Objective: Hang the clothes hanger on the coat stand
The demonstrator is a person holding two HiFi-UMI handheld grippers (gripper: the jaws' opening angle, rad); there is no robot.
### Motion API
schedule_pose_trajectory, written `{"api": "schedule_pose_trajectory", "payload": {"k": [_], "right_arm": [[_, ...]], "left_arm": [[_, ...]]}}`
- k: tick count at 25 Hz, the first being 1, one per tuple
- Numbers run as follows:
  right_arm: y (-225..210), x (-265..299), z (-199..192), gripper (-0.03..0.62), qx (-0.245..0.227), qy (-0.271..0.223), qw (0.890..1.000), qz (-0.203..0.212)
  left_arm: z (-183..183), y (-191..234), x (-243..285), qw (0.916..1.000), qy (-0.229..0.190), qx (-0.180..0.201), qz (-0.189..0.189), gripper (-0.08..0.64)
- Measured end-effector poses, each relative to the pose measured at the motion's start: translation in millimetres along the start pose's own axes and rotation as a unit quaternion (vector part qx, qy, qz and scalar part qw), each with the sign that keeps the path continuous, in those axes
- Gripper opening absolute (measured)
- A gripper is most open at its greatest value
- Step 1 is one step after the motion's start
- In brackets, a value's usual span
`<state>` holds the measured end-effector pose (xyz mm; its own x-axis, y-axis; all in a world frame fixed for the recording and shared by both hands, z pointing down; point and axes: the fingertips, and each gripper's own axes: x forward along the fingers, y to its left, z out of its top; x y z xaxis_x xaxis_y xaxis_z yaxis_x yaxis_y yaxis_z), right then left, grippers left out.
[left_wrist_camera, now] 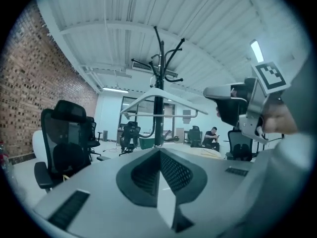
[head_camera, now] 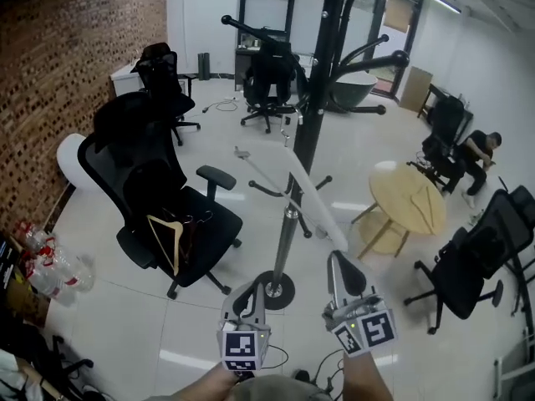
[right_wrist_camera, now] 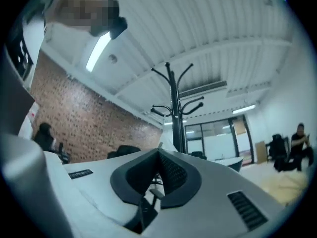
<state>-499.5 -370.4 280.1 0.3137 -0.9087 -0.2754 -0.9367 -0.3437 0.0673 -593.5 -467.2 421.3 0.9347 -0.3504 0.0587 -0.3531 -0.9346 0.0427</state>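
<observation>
Clothes hanger (head_camera: pixel 311 200), white, sits against the black coat stand (head_camera: pixel 313 98) approx. at mid-pole. In the left gripper view we see its hook up at the pole and its arms spread either side, so it looks hung; we cannot tell which branch bears it.

L. gripper (head_camera: pixel 260 282): jaws together, nothing between them; it points level toward the pole; the hanger lies ahead of and above the tips, well apart.

R. gripper (head_camera: pixel 335 256): jaws likewise closed, on nothing. In the head view its tips lie just below the near end of the hanger's arm; near, but as far as we can tell not touching. In the right gripper view a sliver of white shows just beyond the jaw tips, w/ the stand rising behind.

Also in view: black office chair (head_camera: pixel 180 224) left of the stand, w/ a wooden hanger (head_camera: pixel 170 239) on its seat; round wooden table (head_camera: pixel 410 197) right of the stand.
</observation>
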Motion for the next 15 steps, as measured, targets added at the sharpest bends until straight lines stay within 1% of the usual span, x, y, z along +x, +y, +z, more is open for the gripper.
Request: {"api": "schedule_pose_trajectory", "payload": {"k": [1,2,5,8,11,13,15], "right_arm": [[-6.5,-19.0,-5.7,0.006,0.027,0.002,1.000,0.009],[-13.0,-37.9,-11.6,0.006,0.042,0.007,0.999,0.017],[-38.8,-97.5,-28.8,0.006,0.050,0.033,0.997,0.039],[-73.9,-159.8,-48.5,0.006,0.058,0.057,0.995,0.057],[-104.0,-216.8,-66.1,0.006,0.081,0.075,0.991,0.073],[-117.5,-244.5,-78.8,0.006,0.097,0.092,0.988,0.077],[-127.0,-257.1,-89.1,0.006,0.105,0.097,0.987,0.074]], "left_arm": [[0.1,-16.3,-0.4,1.0000,-0.004,0.006,-0.003,0.017],[0.2,-33.6,-0.8,0.9999,-0.007,0.010,-0.005,0.017],[-2.9,-94.1,0.1,0.9998,-0.003,0.020,0.001,0.017],[-12.6,-162.6,2.5,0.9994,0.008,0.025,0.022,0.017],[-28.4,-227.0,-1.6,0.9986,0.020,0.023,0.044,0.017],[-39.9,-255.9,-8.2,0.9976,0.031,0.028,0.056,0.017],[-48.9,-269.2,-12.1,0.9970,0.034,0.033,0.061,0.017]]}}
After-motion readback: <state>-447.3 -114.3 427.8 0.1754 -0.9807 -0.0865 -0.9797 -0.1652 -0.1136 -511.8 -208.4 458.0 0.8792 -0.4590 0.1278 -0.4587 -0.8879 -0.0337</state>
